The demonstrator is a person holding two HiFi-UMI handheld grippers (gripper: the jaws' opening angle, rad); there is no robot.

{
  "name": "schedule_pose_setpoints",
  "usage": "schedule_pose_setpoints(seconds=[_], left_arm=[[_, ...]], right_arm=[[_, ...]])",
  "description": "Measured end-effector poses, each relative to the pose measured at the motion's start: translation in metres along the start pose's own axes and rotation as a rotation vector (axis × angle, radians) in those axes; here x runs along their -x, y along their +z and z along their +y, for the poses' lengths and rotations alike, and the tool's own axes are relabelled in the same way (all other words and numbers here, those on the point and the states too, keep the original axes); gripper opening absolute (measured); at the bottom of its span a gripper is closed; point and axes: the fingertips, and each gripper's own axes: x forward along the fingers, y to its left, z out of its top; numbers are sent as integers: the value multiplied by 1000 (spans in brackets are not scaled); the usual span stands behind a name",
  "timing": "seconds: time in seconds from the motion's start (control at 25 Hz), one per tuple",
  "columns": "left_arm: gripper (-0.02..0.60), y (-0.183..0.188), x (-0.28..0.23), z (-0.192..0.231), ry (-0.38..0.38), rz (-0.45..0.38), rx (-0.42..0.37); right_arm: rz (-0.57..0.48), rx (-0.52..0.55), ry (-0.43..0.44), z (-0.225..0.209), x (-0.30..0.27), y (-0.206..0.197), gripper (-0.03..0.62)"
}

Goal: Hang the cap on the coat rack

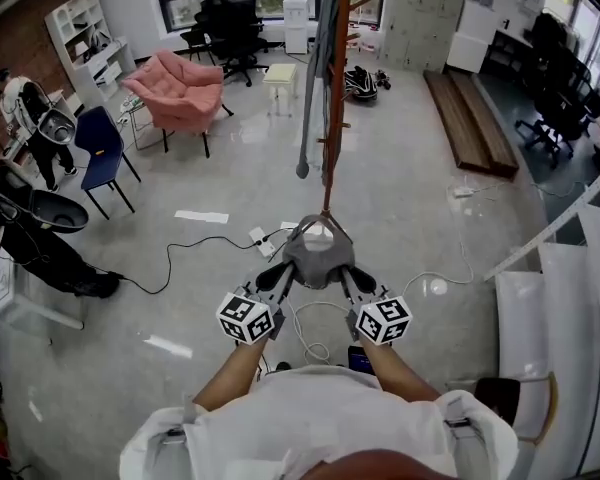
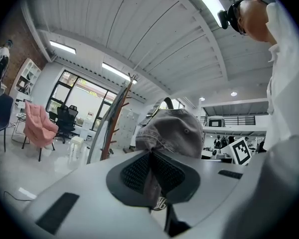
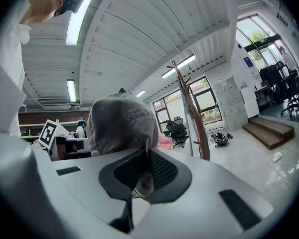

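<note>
A grey baseball cap (image 1: 317,258) hangs in the air between my two grippers, just in front of the person's chest. My left gripper (image 1: 285,273) is shut on the cap's left edge, and the cap (image 2: 170,131) fills the middle of the left gripper view. My right gripper (image 1: 348,276) is shut on the right edge, where the cap (image 3: 120,123) bulges above the jaws. The wooden coat rack (image 1: 333,78) stands straight ahead, its pole rising past the cap, with grey cloth (image 1: 316,78) hanging on it. The rack (image 2: 114,123) shows left of the cap, and the rack (image 3: 192,116) shows right of it.
A pink armchair (image 1: 183,90) and a blue chair (image 1: 105,148) stand at the left. Cables and a power strip (image 1: 261,241) lie on the floor near the rack's foot. White steps (image 1: 570,308) run along the right. Another person (image 1: 30,118) stands at the far left.
</note>
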Motion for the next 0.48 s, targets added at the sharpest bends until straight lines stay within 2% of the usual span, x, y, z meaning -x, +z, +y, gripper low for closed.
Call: schedule_pose_setpoints(seconds=[0.16,0.48], left_arm=[[26,0,4,-8,10,-9,1],[26,-6,-5,-28,40,1,3]], right_arm=[[-22,-20,36,2,8,2,32],[18,-62,74,-7,25,-6,32]])
